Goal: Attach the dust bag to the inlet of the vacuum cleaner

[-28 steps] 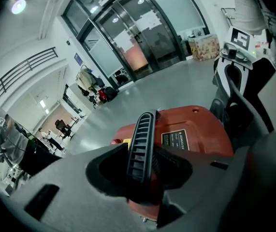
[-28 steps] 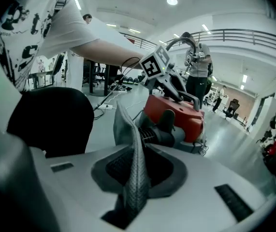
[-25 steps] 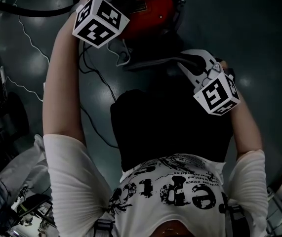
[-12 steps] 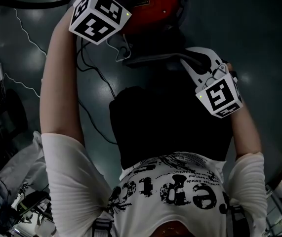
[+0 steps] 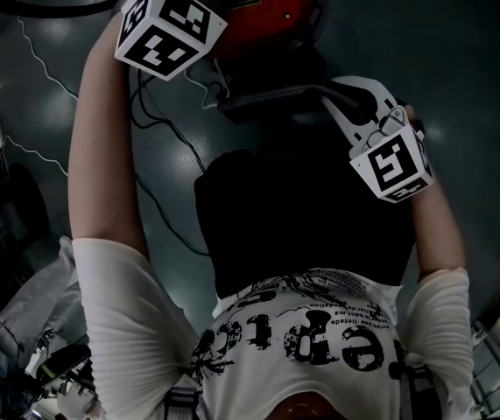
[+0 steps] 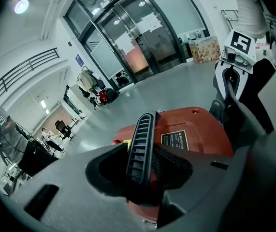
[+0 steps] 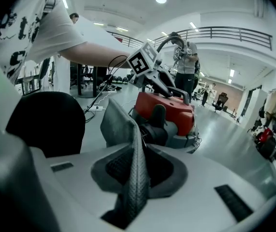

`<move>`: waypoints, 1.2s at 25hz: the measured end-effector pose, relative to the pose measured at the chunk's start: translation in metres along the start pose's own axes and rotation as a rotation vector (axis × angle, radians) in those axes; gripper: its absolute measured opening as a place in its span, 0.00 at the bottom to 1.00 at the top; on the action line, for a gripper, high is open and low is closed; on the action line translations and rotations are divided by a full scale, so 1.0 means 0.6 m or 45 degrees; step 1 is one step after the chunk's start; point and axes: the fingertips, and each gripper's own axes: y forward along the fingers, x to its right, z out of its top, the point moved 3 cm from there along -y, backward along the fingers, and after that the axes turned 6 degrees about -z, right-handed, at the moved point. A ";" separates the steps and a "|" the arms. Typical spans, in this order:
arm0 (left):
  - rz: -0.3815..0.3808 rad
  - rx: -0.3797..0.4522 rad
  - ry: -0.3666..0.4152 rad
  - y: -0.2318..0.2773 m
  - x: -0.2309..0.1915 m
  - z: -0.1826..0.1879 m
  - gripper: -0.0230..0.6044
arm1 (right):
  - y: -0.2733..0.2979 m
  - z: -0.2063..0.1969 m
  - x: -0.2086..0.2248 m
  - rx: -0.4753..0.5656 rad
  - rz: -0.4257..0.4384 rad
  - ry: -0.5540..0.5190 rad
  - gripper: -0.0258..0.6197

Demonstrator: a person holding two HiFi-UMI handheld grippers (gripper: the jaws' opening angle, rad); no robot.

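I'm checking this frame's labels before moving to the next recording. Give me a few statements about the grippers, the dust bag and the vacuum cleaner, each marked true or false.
1. The vacuum cleaner has a red body. True.
2. The right gripper is empty. False: it is shut on the grey fabric of the dust bag.
3. The left gripper is shut on a black ribbed part of the vacuum cleaner. True.
4. The vacuum cleaner stands on a table. False: it stands on the grey floor.
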 end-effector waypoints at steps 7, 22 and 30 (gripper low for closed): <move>0.021 0.008 0.010 -0.003 -0.002 0.003 0.25 | 0.013 0.020 0.012 0.007 -0.094 -0.158 0.13; 0.027 0.010 -0.003 -0.004 0.000 0.002 0.25 | 0.022 0.026 0.032 -0.019 -0.124 -0.039 0.14; 0.096 0.046 -0.013 -0.005 -0.001 0.003 0.27 | 0.025 0.022 0.034 0.047 -0.079 0.065 0.16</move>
